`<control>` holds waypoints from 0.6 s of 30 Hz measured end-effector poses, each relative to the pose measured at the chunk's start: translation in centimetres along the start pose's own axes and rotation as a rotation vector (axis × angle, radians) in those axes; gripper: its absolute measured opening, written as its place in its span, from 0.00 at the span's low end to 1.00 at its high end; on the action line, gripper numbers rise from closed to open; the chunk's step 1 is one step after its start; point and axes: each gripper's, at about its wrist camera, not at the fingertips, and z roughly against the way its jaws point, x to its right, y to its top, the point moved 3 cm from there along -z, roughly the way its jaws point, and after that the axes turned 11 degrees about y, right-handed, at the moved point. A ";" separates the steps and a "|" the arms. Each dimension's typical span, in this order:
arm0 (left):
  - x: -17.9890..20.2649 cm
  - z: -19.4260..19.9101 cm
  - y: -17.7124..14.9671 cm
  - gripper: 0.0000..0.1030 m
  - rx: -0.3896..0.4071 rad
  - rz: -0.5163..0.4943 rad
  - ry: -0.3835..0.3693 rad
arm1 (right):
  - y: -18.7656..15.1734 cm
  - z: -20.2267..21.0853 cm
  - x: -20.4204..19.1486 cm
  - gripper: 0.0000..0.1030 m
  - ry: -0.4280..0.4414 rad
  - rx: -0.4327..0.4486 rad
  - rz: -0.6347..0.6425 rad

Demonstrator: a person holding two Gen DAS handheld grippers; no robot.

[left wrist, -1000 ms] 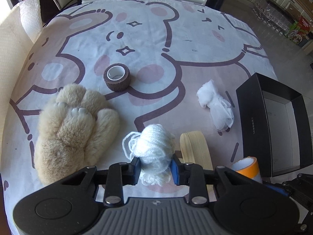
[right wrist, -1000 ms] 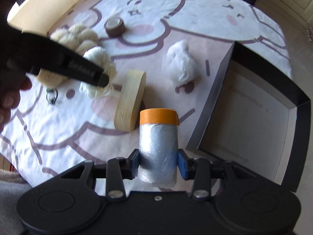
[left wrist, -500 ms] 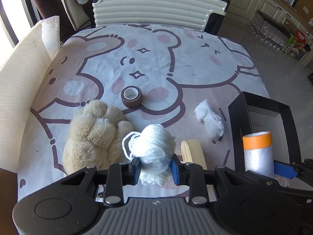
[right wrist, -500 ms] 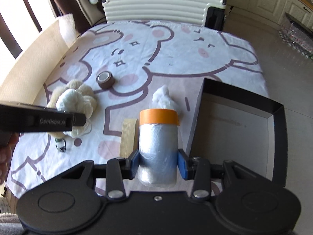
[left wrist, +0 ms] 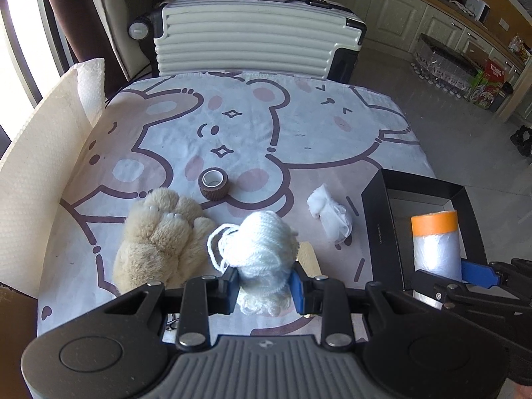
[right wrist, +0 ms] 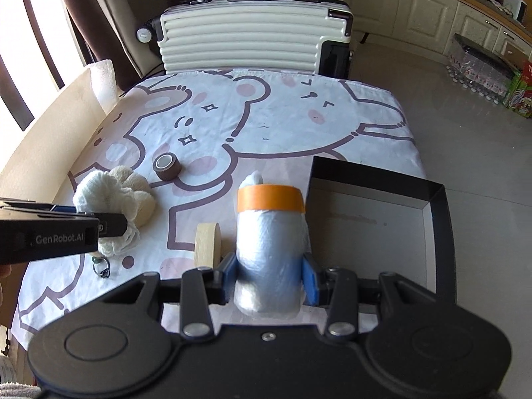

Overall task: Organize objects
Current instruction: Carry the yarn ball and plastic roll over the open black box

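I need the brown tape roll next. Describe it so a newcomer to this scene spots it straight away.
Start at the bear-print tablecloth in front of the ribbed cream suitcase. Near the cloth's middle, just beyond the fluffy beige plush paw, stands the small dark brown tape roll, hole upward. It is the only brown thing there; the beige tape roll nearby is paler and stands on edge.

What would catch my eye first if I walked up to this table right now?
Probably the two handheld grippers, each carrying something above the bear-print tablecloth: the left gripper squeezes a ball of white yarn, and the right gripper grips a plastic film roll with an orange band. Next, the open black box at the table's right edge and the fluffy beige plush paw on the left.
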 end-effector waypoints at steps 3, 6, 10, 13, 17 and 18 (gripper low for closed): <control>0.3 0.4 0.0 0.32 0.005 0.003 -0.005 | -0.1 0.3 0.3 0.41 0.001 0.009 -0.005; 0.7 0.6 0.0 0.32 0.010 -0.005 -0.003 | -0.1 0.7 0.5 0.41 -0.006 0.017 -0.002; 1.3 0.8 0.1 0.32 0.017 -0.010 -0.006 | 0.1 1.2 0.9 0.41 -0.010 0.030 -0.003; 2.0 1.1 0.1 0.32 0.022 -0.013 -0.020 | 0.1 1.7 1.3 0.41 -0.014 0.038 -0.003; 3.0 1.5 0.2 0.32 0.031 -0.025 -0.032 | 0.0 2.4 1.9 0.41 -0.024 0.040 0.007; 3.3 1.6 0.3 0.32 0.032 -0.028 -0.035 | 0.1 2.7 2.1 0.41 -0.028 0.042 0.010</control>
